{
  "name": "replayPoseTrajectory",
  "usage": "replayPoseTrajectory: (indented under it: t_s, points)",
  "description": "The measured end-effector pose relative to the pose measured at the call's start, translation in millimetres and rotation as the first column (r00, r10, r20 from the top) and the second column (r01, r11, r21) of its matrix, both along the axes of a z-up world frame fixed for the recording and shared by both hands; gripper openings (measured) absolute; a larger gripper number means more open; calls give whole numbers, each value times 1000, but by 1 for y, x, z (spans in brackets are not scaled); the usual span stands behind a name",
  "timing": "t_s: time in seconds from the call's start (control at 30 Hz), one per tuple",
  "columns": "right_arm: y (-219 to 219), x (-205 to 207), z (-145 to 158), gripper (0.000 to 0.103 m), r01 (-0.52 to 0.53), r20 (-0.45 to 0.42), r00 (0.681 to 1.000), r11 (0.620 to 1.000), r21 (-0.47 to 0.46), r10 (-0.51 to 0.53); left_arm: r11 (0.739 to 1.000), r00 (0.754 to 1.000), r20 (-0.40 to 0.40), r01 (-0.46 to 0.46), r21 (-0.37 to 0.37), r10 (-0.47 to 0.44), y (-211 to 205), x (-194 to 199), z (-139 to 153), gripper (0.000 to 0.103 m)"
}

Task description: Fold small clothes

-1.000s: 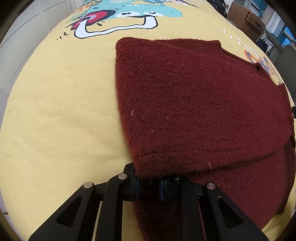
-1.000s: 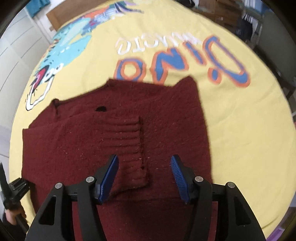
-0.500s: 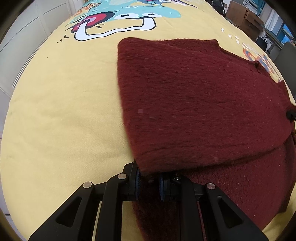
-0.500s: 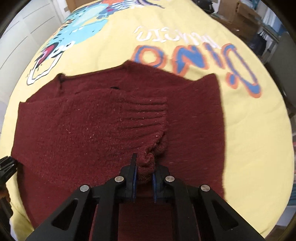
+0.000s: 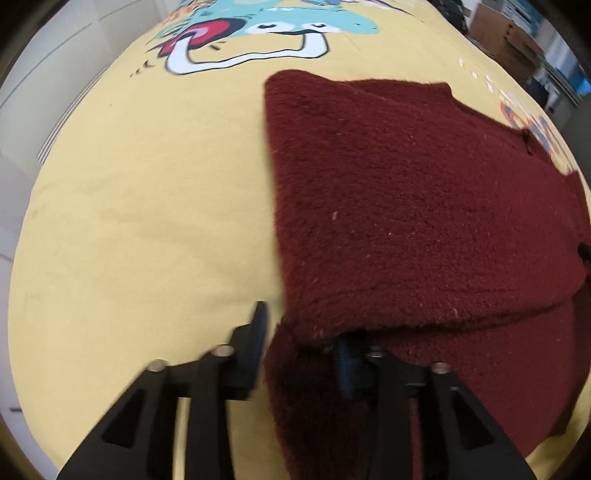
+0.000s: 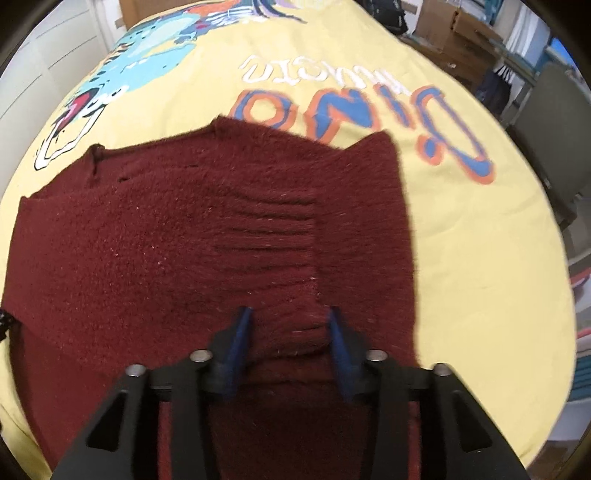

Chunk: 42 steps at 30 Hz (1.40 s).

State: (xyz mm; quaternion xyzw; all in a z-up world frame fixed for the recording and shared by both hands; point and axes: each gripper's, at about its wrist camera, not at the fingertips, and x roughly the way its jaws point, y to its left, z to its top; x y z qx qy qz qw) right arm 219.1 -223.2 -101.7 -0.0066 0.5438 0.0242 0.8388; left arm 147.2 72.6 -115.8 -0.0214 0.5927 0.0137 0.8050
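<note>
Where the yellow bedspread [image 5: 140, 206] runs toward the camera, a dark red sweater [image 5: 406, 206] lies spread flat on it, with one layer folded over another. In the left wrist view the folded upper layer ends in a thick near edge, and the lower layer shows beneath it at the near right. The left claw [image 5: 301, 347] sits at that near corner with its fingers parted; the left finger [image 5: 255, 332] rests on the bare bedspread just beside the cloth, while the right finger is partly hidden under the folded edge. Nothing is pinched between them.

In the right wrist view the sweater [image 6: 166, 240] fills the near half of the bedspread [image 6: 480, 258], and a ribbed cuff [image 6: 273, 251] lies across its middle. The right claw [image 6: 290, 332] is partly open, its blue pads on either side of the cuff's near end without squeezing it.

Farther off, a cartoon dinosaur [image 5: 266, 33] and big blue and orange letters [image 6: 369, 114] are printed on the bedspread. Cardboard boxes [image 6: 454, 26] stand at the far right.
</note>
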Motion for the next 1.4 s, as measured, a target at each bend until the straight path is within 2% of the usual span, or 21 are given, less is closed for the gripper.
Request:
replayPoseTrajectory:
  t_s: [0.03,0.07,0.1,0.2,0.23,0.33,0.37,0.47,0.57,0.67,0.77,0.83,0.9,1.03,1.1,1.27,1.4]
  points:
    - [-1,-4,4,58,-4,10,1000,1000,1,4,1000,1000,6,-5,-6,5,1,-3,4,64]
    - [-3,-9,11,72,-10,25,1000,1000,3,9,1000,1000,23,-9,-14,10,2,-7,11,82]
    - [-4,-12,15,82,-16,38,999,1000,7,16,1000,999,41,-11,-24,12,2,-12,19,87]
    - [-2,-25,27,83,-44,80,996,999,17,43,998,995,100,-15,-61,21,0,-24,45,92]
    - [-2,-29,30,84,-51,88,995,999,16,49,998,993,113,-13,-64,20,-2,-26,51,102]
    - [10,-31,34,94,-60,107,993,998,25,57,998,987,157,31,-55,-22,-23,-24,70,102]
    - [14,-31,36,102,-64,116,991,998,29,60,998,984,174,51,-46,-42,-34,-22,75,102]
    - [33,-33,35,103,-85,132,988,996,24,81,996,975,210,85,-20,-79,-64,-18,77,102]
    - [55,-28,25,103,-114,122,986,993,17,112,993,974,196,119,-26,-111,-91,-1,61,102]
    - [73,-25,12,103,-136,112,984,991,-3,136,990,976,167,142,10,-142,-108,17,30,102]
    - [87,-19,-11,103,-167,80,983,986,7,166,990,984,113,136,41,-140,-112,27,-2,102]
    - [91,-17,-22,103,-171,74,982,985,-23,172,989,986,100,129,68,-135,-110,23,-14,102]
    - [85,-17,-30,103,-161,81,983,986,-33,163,990,983,123,126,65,-133,-106,20,-18,102]
    - [55,-16,-37,103,-97,82,992,995,5,96,990,983,131,116,80,-125,-94,16,-18,102]
    - [37,-17,-39,103,-76,85,994,997,28,73,994,986,129,96,60,-103,-83,15,-19,102]
    - [9,-23,-37,102,-47,98,994,999,16,45,995,987,131,94,15,-95,-70,14,-18,102]
    - [7,-23,-46,102,-46,72,996,998,39,44,995,989,113,97,11,-97,-72,13,-19,102]
